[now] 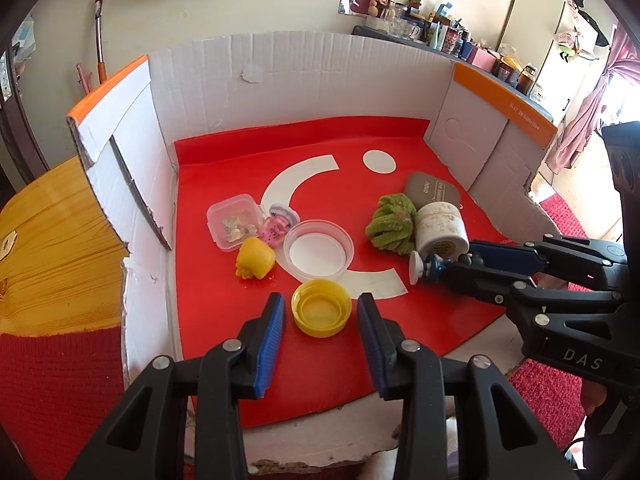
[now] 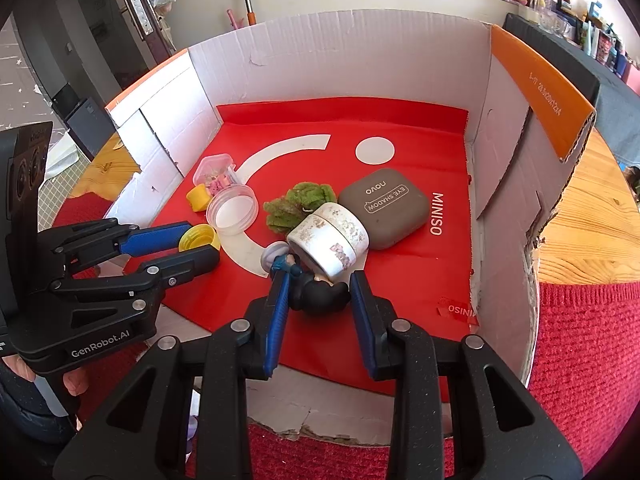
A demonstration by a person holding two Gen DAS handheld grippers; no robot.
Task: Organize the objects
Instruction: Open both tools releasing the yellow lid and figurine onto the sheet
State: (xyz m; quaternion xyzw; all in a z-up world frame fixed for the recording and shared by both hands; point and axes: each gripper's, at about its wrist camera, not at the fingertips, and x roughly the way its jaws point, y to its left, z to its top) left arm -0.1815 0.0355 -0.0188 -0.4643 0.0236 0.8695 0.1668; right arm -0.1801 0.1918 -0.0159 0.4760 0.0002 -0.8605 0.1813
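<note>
Along the left of the cardboard tray, on its red mat, sit a small clear box, a yellow toy and a clear round dish, crowded together. Nearer, the left gripper stands partly open, with the yellow cap lying on the mat between its pads. A gap shows on each side, so nothing is held. If it closes off-centre, the shallow cap will likely skid or flip, perhaps towards the dish just beyond.

To the right, the right gripper is nearly closed on a small figurine, near the middle of the mat. The figurine's dark head sits between the pads and its round base points left. The hold looks to be on a rounded part, so the figurine may twist or slip out. It touches the white jar, which lies on its side and could roll into the green fuzzy piece or the grey eye-shadow case if nudged.

The left wrist view shows the gaps around the cap and the figurine from the side. The right wrist view alone shows the head between the pads and the case's lettering. Neither shows whether the figurine is clear of the mat
</note>
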